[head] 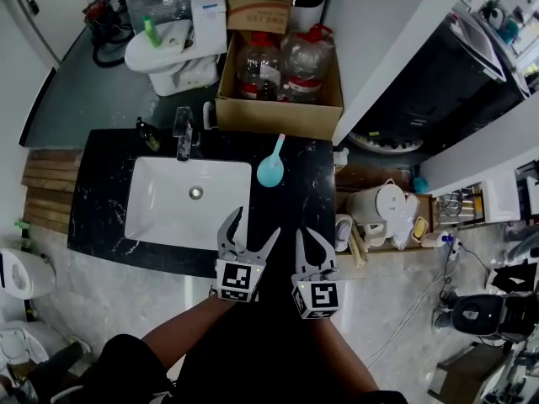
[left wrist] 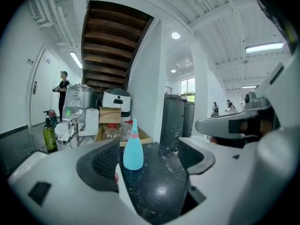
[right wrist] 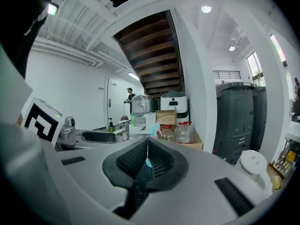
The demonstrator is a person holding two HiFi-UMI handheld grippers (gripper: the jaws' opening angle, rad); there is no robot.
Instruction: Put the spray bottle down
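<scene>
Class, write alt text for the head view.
A blue spray bottle stands on a black counter, right of a white sink. Nearer the camera, the left gripper is open and the right gripper shut, both empty.

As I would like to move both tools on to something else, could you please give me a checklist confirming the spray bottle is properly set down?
1. The spray bottle stands upright on the black counter: ok.
2. The left tool is open, nothing between its pads: ok.
3. The right tool is shut and empty: ok.
4. Both tools are apart from the bottle, nearer the counter's front edge: ok.
5. The bottle stands to the right of the sink, off its rim: ok.
6. The bottle's cap is tight and not leaking: cannot tell.
</scene>
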